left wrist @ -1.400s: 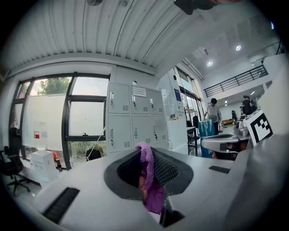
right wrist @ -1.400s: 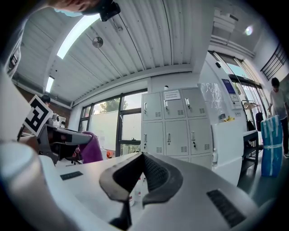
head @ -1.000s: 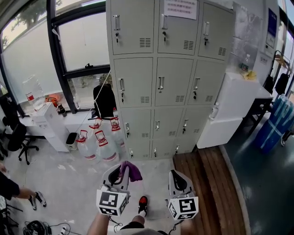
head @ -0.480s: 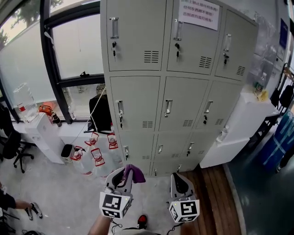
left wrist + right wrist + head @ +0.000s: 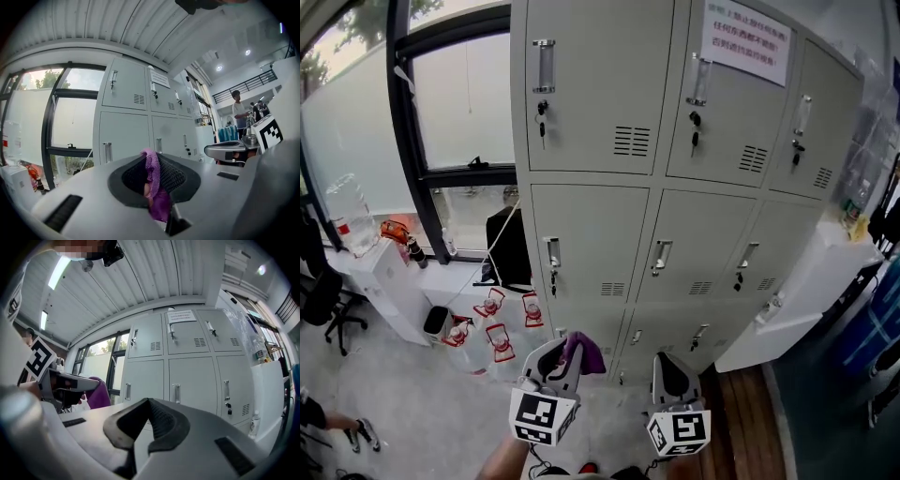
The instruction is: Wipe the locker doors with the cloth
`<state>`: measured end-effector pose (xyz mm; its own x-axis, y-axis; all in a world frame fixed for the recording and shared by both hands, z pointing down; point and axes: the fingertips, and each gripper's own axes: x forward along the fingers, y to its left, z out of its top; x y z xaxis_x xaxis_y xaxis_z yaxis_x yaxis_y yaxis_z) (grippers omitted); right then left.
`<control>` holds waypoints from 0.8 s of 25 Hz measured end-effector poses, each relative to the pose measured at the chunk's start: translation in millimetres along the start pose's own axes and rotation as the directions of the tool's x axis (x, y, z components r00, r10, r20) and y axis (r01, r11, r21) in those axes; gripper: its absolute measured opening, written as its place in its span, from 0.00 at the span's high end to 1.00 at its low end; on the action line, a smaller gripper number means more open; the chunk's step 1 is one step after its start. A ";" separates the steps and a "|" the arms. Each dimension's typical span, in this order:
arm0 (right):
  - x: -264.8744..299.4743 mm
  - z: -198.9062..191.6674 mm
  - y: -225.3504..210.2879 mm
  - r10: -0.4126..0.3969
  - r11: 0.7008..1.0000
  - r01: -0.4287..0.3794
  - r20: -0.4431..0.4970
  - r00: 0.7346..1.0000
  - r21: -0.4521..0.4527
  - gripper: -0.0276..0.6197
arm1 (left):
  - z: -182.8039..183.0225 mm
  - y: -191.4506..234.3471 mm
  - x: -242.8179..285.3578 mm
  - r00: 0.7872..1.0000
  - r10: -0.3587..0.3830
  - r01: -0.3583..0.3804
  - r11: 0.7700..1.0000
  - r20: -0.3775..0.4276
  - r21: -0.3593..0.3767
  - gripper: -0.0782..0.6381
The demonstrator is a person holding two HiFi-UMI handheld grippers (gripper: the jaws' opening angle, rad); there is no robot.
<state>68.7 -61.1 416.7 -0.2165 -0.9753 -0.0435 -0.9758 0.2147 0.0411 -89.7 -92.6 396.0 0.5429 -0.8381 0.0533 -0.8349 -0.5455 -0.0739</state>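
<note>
A grey bank of lockers (image 5: 675, 187) fills the head view, each door with a handle and a vent; its doors (image 5: 124, 136) (image 5: 187, 376) also show ahead in both gripper views. My left gripper (image 5: 565, 354) is shut on a purple cloth (image 5: 579, 352) (image 5: 153, 185), held low in front of the bottom locker row, apart from the doors. The same cloth (image 5: 97, 393) appears at the left of the right gripper view. My right gripper (image 5: 668, 375) (image 5: 147, 420) hangs beside the left one, jaws closed together with nothing between them.
A paper notice (image 5: 747, 42) is stuck on the top right door. Water jugs (image 5: 492, 328) stand on the floor left of the lockers under a window (image 5: 459, 94). A white counter (image 5: 825, 272) abuts the lockers at right. A person (image 5: 239, 110) stands far off.
The view has closed in on the lockers and tilted up; both grippers came nearer the doors, the left still holding the cloth.
</note>
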 end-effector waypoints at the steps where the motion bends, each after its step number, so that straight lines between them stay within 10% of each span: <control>1: 7.9 1.3 -3.1 0.002 1.000 -0.002 0.005 1.000 0.001 0.94 | 2.9 3.2 8.2 1.000 0.002 -0.002 1.000 -0.001 0.000 0.81; 20: 141.7 62.6 -116.2 0.071 0.997 -0.067 0.129 0.989 -0.037 0.94 | 108.3 10.8 174.1 0.988 0.029 -0.034 0.999 0.152 0.033 0.81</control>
<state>149.5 -221.0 343.3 -0.2877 -0.9428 -0.1685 -0.9573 0.2777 0.0808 5.6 -244.9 296.6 0.5259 -0.8445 -0.1010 -0.8496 -0.5161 -0.1087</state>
